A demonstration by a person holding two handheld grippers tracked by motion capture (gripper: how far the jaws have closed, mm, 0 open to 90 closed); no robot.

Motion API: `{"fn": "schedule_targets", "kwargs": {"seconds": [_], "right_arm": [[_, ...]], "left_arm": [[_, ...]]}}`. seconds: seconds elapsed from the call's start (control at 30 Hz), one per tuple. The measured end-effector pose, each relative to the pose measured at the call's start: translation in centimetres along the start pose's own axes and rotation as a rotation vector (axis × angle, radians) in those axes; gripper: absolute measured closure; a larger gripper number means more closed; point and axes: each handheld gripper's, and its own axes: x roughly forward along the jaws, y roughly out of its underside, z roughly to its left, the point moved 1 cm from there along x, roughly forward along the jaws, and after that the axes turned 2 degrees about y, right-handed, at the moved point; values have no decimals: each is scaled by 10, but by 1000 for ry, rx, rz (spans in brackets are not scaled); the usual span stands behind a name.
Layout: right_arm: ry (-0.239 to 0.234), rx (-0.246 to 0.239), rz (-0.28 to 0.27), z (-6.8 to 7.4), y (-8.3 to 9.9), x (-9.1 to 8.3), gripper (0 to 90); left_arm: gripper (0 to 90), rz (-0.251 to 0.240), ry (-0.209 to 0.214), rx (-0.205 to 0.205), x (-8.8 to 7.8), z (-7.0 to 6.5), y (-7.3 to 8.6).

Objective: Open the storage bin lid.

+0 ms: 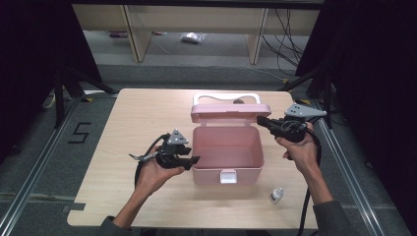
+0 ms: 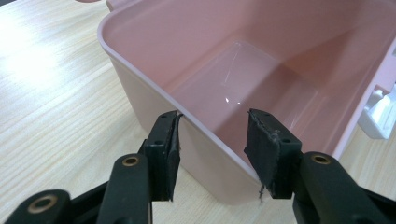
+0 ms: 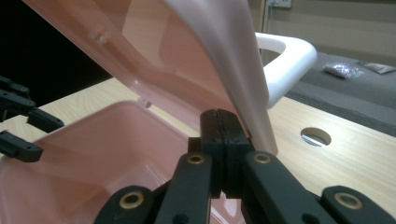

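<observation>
Desk (image 1: 133, 128) carried a pink box (image 1: 227, 156), seen from the high view near its middle, with the lid (image 1: 230, 111) raised at the back and a white handle (image 1: 226, 97) behind it. The left hand-held gripper (image 1: 189, 160) sat at the box's left wall, the right hand-held gripper (image 1: 260, 120) at the lid's right corner. A small bottle (image 1: 276, 195) stood on the desk right of the box's front.

From the left hand-held gripper (image 2: 212, 149) view, the jaws straddled the box (image 2: 243, 60) wall, one pad outside and one inside; the pads stood apart from the rim (image 2: 205, 133), so the grip was released.

From the right hand-held gripper (image 3: 225, 123) view, the jaws were clenched together with nothing between them, their tips against the edge of the lid (image 3: 187, 51). The handle (image 3: 287, 58) showed beyond, and a round hole (image 3: 316, 136) in the desk (image 3: 345, 154) lay to the right.
</observation>
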Motion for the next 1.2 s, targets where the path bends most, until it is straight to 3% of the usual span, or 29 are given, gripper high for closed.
{"fn": "schedule_targets", "kwargs": {"seconds": [0.07, 0.1, 0.27, 0.3, 0.53, 0.57, 0.63, 0.67, 0.7, 0.73, 0.83, 0.87, 0.9, 1.0, 1.1, 1.13, 1.2], "right_arm": [[-3, 0, 6, -2, 0, 2, 900], [16, -1, 10, -6, 1, 6, 900], [23, 12, 16, -12, 2, 11, 900], [25, 43, 40, -12, 2, 11, 900], [32, 20, 32, -20, 4, 19, 900], [30, 61, 45, -17, 4, 19, 900], [31, 59, 35, -18, 4, 20, 900], [38, 28, 29, -21, 4, 21, 900], [45, 26, 34, -22, 4, 23, 900], [36, 54, 40, -21, 5, 24, 900], [44, 51, 60, -23, 4, 27, 900], [48, 24, 44, -26, 4, 29, 900], [46, 66, 49, -23, 4, 30, 900], [60, 33, 66, -28, 3, 34, 900], [59, 76, 81, -27, 3, 37, 900], [76, 35, 67, -30, 3, 38, 900], [64, 53, 83, -30, 3, 38, 900]], "left_arm": [[539, 6, -10, 19, 0, 0, 0], [531, -3, -1, 14, 0, 1, 1], [530, -6, 4, 11, 1, 1, 0], [530, -7, 8, 6, 1, 2, 1], [530, -1, -7, 11, 1, 1, 0], [531, -1, -7, 11, 1, 1, 0], [530, -2, -6, 9, 1, 1, 1], [530, -3, -7, 8, 1, 1, 1], [531, -5, 1, 9, 1, 1, 1], [531, -5, 1, 9, 1, 1, 1], [530, -2, -6, 8, 1, 1, 1], [530, -2, -8, 10, 1, 1, 1], [530, -3, -6, 9, 1, 1, 1], [529, -9, 6, 7, 1, 2, 1], [529, -10, 5, 7, 1, 1, 1], [529, -10, 4, 9, 1, 2, 1], [529, -11, 4, 6, 1, 1, 1]]}}
